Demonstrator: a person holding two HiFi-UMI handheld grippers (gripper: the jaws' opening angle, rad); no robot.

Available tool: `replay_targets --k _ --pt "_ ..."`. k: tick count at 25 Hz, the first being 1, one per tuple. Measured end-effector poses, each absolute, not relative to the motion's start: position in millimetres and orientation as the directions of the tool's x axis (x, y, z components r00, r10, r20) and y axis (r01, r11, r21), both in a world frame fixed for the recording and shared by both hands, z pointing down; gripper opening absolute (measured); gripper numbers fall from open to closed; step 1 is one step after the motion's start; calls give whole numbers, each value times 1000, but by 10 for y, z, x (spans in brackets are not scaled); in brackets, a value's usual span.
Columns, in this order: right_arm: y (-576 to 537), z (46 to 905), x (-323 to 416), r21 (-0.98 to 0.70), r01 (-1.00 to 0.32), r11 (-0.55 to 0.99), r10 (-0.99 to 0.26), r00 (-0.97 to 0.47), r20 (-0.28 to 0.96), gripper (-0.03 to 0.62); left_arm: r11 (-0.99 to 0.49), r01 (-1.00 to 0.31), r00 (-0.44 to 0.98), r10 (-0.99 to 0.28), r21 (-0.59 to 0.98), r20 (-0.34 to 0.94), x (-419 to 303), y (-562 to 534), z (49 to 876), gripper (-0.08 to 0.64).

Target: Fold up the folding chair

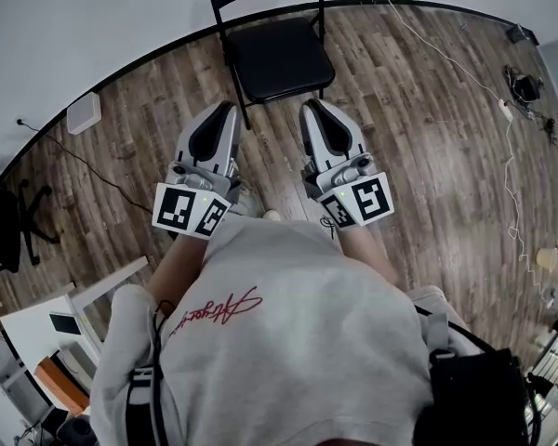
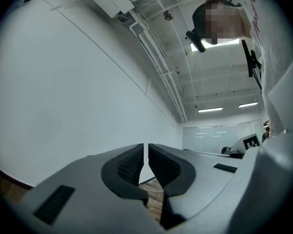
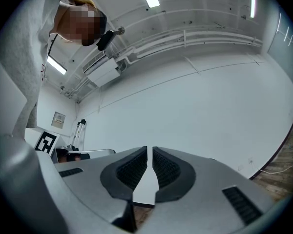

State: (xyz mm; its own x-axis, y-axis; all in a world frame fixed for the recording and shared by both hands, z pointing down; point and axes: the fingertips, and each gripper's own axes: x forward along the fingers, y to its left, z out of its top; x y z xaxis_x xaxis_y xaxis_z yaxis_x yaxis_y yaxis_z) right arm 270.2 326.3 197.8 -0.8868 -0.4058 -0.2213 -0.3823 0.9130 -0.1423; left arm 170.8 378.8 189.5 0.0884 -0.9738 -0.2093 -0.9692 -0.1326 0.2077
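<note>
A black folding chair (image 1: 277, 56) stands unfolded on the wood floor against the white wall, its seat facing me. My left gripper (image 1: 225, 110) hangs in the air just short of the seat's front left corner, jaws shut and empty. My right gripper (image 1: 310, 108) hovers level with it by the seat's front right corner, also shut on nothing. Neither touches the chair. In the left gripper view the left gripper (image 2: 146, 150) aims slightly upward at the bare wall, and in the right gripper view the right gripper (image 3: 149, 153) does the same. The chair is absent from both gripper views.
A white cable (image 1: 465, 68) runs across the floor at the right toward dark gear (image 1: 524, 86) by the wall. A black office chair (image 1: 5, 223) and a white desk (image 1: 60, 328) stand at the left. A small white box (image 1: 83, 112) sits at the wall's foot.
</note>
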Motion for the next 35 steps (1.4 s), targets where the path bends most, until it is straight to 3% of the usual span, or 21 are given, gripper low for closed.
replay_targets --k 2,4,8,12,15,17,21,24,27,30,35 --pt "3189 2008 2639 -140 -376 916 -399 -891 -217 43 -112 -970 64 -973 214 -221 1597 3752 1918 20" --pt "3088 2044 2534 -145 -366 919 -390 -897 -207 121 -98 -970 44 -971 224 -235 1475 3678 1923 20" --pt "2849 2145 2284 -131 -370 920 -388 -905 -176 154 -92 -974 38 -968 207 -250 1228 3400 1949 23" --pt "2425 2366 1957 -158 -385 909 -405 -906 -125 172 -109 -967 61 -976 231 -209 862 2883 2126 197" --pt "2125 2598 1611 -226 -376 899 -402 -912 -83 188 -97 -969 59 -983 227 -172 475 2475 2271 242" --pt "1845 2852 1375 -377 -367 851 -422 -904 -71 209 -80 -968 49 -990 237 -135 119 2161 2425 261" --pt "1134 3663 1150 -727 -363 583 -557 -830 -32 219 -51 -965 46 -999 259 -24 -674 1446 2834 291" --pt "826 4489 1285 -844 -430 322 -665 -737 122 220 -44 -963 67 -995 264 76 -1179 913 3203 309" --pt "752 5274 1698 -843 -532 77 -738 -599 311 221 -38 -968 86 -979 247 185 -1536 418 3685 342" --pt "766 5892 2029 -753 -658 -7 -719 -520 461 224 2 -958 80 -958 288 274 -1805 6 4247 357" --pt "997 6760 2416 -734 -626 -263 -708 -391 588 232 26 -943 121 -901 330 417 -1944 -321 5241 365"
